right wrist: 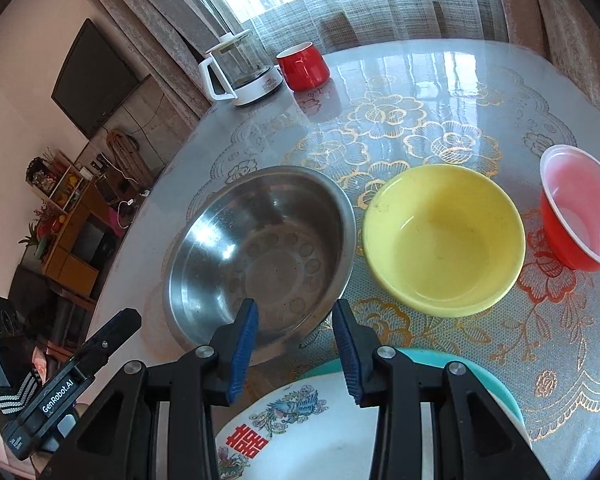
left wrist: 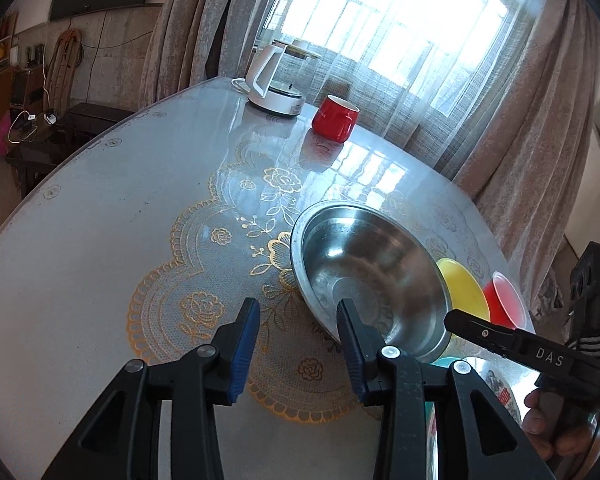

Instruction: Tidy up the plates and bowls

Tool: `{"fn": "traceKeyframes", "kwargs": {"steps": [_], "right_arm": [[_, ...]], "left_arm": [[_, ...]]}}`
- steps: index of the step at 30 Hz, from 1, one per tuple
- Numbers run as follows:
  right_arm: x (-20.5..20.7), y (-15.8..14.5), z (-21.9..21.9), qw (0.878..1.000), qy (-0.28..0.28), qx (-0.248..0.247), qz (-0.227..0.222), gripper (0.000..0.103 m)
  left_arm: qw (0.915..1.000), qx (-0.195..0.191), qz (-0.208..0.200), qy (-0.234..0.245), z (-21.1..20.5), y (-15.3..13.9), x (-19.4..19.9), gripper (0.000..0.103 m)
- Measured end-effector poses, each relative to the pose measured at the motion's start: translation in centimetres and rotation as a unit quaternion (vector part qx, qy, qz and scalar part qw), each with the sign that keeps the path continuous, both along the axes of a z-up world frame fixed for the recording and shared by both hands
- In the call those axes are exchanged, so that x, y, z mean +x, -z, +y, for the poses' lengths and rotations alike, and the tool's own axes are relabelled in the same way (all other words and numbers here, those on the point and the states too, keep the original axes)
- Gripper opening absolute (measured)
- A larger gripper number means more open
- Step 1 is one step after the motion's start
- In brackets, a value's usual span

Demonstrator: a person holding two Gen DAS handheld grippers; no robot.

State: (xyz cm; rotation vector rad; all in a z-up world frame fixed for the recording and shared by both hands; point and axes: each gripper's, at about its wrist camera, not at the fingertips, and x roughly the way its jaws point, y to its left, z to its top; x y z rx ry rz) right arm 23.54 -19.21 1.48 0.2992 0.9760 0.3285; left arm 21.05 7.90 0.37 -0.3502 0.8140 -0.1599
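Observation:
A steel bowl (right wrist: 260, 248) stands on the table, with a yellow bowl (right wrist: 444, 240) to its right and a red plastic bowl (right wrist: 576, 212) further right. A white plate with a red character and a bird (right wrist: 296, 432) lies on a teal plate (right wrist: 496, 384) at the near edge. My right gripper (right wrist: 296, 320) is open and empty, above the white plate and the steel bowl's near rim. My left gripper (left wrist: 298, 316) is open and empty, just left of the steel bowl (left wrist: 364, 276). The yellow bowl (left wrist: 462, 288) and red bowl (left wrist: 504, 300) lie beyond.
A red mug (right wrist: 302, 66) and a white kettle on its base (right wrist: 240, 72) stand at the table's far side. The table (left wrist: 100, 240) has a glossy lace-pattern cover. Curtains and a window lie behind; a TV and shelves stand left of the table.

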Motion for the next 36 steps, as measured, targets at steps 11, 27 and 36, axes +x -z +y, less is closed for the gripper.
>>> {"fn": "traceKeyframes", "kwargs": {"steps": [11,27,36], "right_arm": [[1.3,1.0,0.1,1.000,0.007,-0.025,0.009,0.037],[1.1,2.2,3.5,0.997,-0.035,-0.066,0.006,0.025],[-1.5,1.5,7.1,0.993,-0.090,-0.076,-0.004,0.025]], "left_arm": [[0.9999,0.002,0.016,0.003,-0.7,2.2,4.6,0.024],[0.9998,0.012,0.011,-0.013,1.0,2.6,0.7,0.017],[0.9990,-0.001,0.007,-0.043,4.6,2.1,-4.7,0.019]]}}
